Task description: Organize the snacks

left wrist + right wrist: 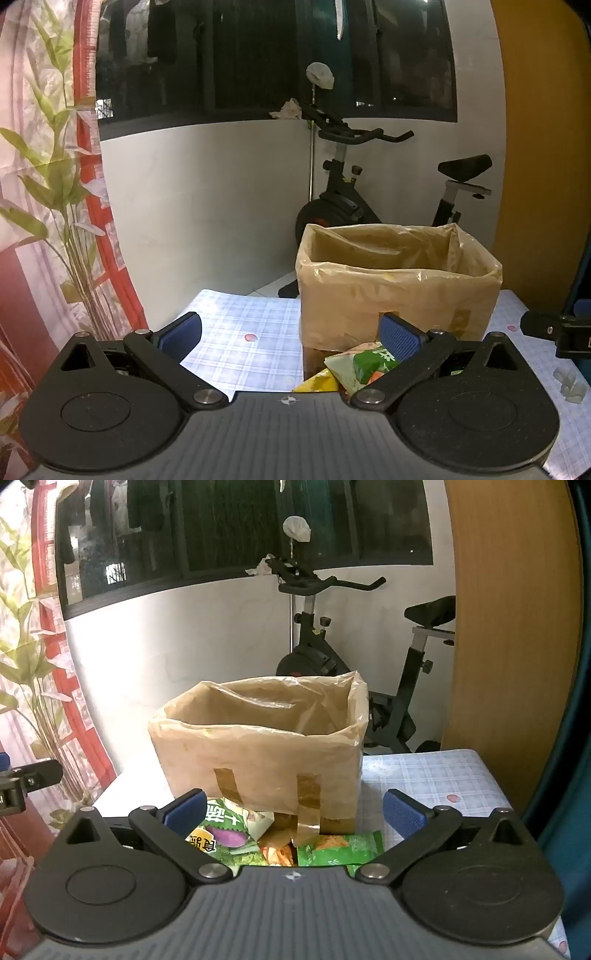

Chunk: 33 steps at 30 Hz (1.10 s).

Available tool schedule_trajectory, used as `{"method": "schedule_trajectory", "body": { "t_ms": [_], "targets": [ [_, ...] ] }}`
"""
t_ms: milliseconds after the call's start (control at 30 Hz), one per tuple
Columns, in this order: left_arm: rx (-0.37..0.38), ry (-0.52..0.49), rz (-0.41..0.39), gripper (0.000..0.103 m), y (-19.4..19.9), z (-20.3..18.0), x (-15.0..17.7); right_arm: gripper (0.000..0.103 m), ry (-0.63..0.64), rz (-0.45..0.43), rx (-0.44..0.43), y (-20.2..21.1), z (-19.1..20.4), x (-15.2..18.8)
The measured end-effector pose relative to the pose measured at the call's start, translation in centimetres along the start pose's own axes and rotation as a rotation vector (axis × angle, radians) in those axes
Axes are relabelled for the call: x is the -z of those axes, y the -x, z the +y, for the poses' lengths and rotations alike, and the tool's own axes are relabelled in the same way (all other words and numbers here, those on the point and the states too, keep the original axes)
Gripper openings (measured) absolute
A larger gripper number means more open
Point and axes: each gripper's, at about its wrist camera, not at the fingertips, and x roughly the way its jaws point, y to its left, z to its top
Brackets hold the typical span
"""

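Note:
A cardboard box [395,291] lined with clear plastic stands on the checked tablecloth [236,332]; in the right wrist view the same box [258,760] shows two tape strips on its front. Several snack packets lie in front of it: a green and yellow packet [365,365], a packet with a purple picture [221,834] and a green packet [340,849]. My left gripper [291,334] is open, left of the box front, with nothing between its blue pads. My right gripper [293,812] is open above the packets, touching none.
An exercise bike [351,192] stands behind the table by the white wall. A leaf-patterned curtain [48,184] hangs on the left and a wooden panel [513,627] on the right. The right gripper's tip [554,328] shows at the left view's right edge.

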Motion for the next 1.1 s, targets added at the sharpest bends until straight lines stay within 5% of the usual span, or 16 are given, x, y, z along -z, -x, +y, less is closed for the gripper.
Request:
{"method": "schedule_trajectory", "body": {
  "t_ms": [1100],
  "targets": [
    [-0.020, 0.003, -0.029, 0.103, 0.25, 0.00, 0.01, 0.103, -0.021, -0.017, -0.001, -0.09, -0.34, -0.01]
  ]
}}
